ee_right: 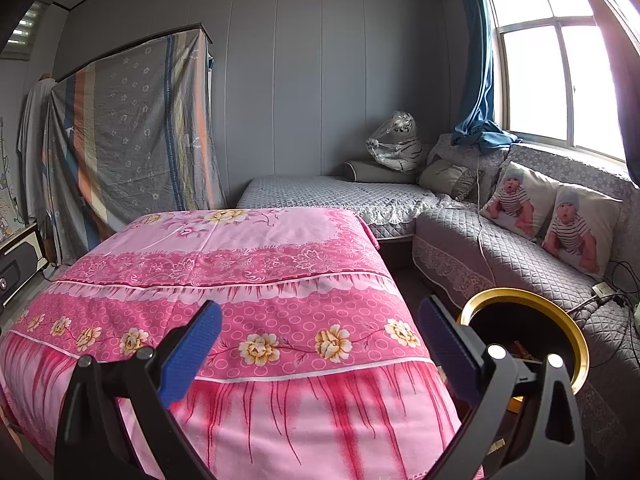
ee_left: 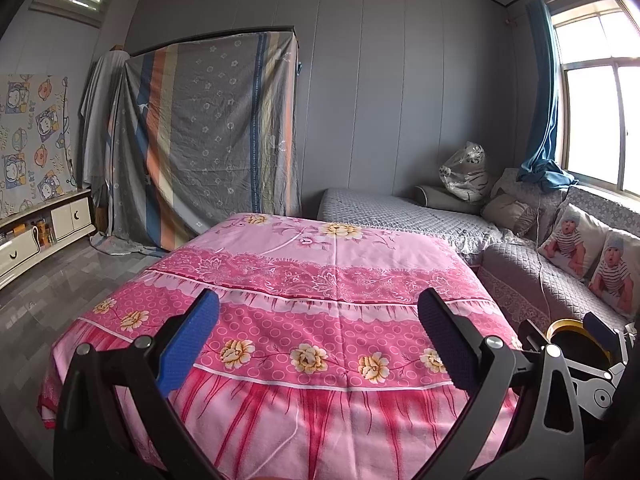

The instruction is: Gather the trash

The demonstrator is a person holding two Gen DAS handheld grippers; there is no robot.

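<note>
My left gripper [ee_left: 318, 346] is open and empty, held above the near end of a table under a pink floral cloth [ee_left: 304, 280]. My right gripper [ee_right: 320, 344] is also open and empty, over the near right part of the same pink cloth [ee_right: 240, 264]. A black bin with a gold rim [ee_right: 524, 298] stands just right of the table, beside the right gripper's right finger; something small shows inside it. The bin's rim [ee_left: 562, 325] and the right gripper [ee_left: 596, 332] appear at the right edge of the left wrist view. No loose trash shows on the cloth.
A grey quilted corner sofa [ee_right: 480, 248] with two baby-print pillows [ee_right: 552, 216] runs along the right under a window. A wrapped tiger toy [ee_right: 396, 142] sits in its corner. A sheet-covered wardrobe [ee_left: 208, 136] stands at the back; a low white cabinet [ee_left: 44, 232] is at the left.
</note>
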